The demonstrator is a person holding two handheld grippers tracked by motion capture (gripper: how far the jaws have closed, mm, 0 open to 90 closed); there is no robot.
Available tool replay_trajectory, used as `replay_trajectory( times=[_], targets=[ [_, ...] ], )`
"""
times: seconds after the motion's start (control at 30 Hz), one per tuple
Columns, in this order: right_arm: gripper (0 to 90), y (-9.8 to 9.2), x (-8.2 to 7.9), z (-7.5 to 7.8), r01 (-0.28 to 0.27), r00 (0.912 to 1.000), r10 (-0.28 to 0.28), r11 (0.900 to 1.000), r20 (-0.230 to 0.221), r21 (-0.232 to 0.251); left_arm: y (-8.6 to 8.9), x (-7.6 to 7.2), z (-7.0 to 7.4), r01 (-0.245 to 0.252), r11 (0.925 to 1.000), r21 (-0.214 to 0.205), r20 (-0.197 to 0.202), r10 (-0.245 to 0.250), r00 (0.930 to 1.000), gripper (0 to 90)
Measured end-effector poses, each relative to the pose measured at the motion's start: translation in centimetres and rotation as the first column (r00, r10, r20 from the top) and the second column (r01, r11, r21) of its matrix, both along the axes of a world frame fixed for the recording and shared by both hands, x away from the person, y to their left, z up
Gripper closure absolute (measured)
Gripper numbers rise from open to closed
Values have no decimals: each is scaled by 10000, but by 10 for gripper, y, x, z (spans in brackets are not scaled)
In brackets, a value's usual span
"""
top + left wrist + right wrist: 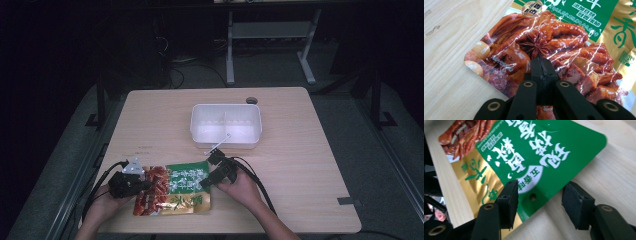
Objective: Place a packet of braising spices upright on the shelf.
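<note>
A foil snack pouch (175, 190) lies flat near the table's front edge, with a red food picture at its left end and green and gold print at its right. My left gripper (145, 185) sits over the red end. In the left gripper view its jaws (541, 62) are shut, tips together above the pouch (564, 32), and nothing shows between them. My right gripper (205, 182) is at the green end. In the right gripper view it (541, 192) stands open, its jaws on either side of the pouch (536, 152) edge by the hang hole.
A white rectangular tub (226, 125) stands at mid-table beyond the pouch, a thin white stick (220, 144) leaning at its front wall. A round cable hole (251, 100) marks the far edge. Bare wood (310, 165) stretches to the right.
</note>
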State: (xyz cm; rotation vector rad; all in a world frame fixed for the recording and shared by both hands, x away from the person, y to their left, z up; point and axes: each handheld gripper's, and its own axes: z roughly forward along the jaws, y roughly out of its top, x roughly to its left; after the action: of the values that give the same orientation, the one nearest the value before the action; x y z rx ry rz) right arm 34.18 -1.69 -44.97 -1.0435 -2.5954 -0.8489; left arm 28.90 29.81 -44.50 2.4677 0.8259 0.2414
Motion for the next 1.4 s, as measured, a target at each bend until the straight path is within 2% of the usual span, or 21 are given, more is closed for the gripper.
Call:
replay_trajectory(
  times=[0.37,0.67,0.77,1.03,1.27,1.4],
  targets=[
    [540,12,-2,8,-274,9995,281,9980,-118,562,0,0,0,14,10000,21,11,-14,10000,900],
    [601,25,4,-1,-253,9978,284,9983,-595,519,0,0,0,43,10000,31,35,-43,10000,900],
    [673,28,4,-5,-222,9975,252,9987,-654,458,0,0,0,46,10000,34,49,-46,10000,900],
    [769,26,6,-7,-6,9966,57,9981,-823,612,-2,-1,0,56,10000,44,156,-57,9999,899],
    [858,19,8,-9,250,9955,-138,9925,-939,1194,0,0,2,7,9998,-189,196,-3,9998,810],
    [886,16,8,-6,305,9964,-193,9901,-826,1372,1,-2,7,-62,9981,-607,569,97,9983,721]
  ],
)
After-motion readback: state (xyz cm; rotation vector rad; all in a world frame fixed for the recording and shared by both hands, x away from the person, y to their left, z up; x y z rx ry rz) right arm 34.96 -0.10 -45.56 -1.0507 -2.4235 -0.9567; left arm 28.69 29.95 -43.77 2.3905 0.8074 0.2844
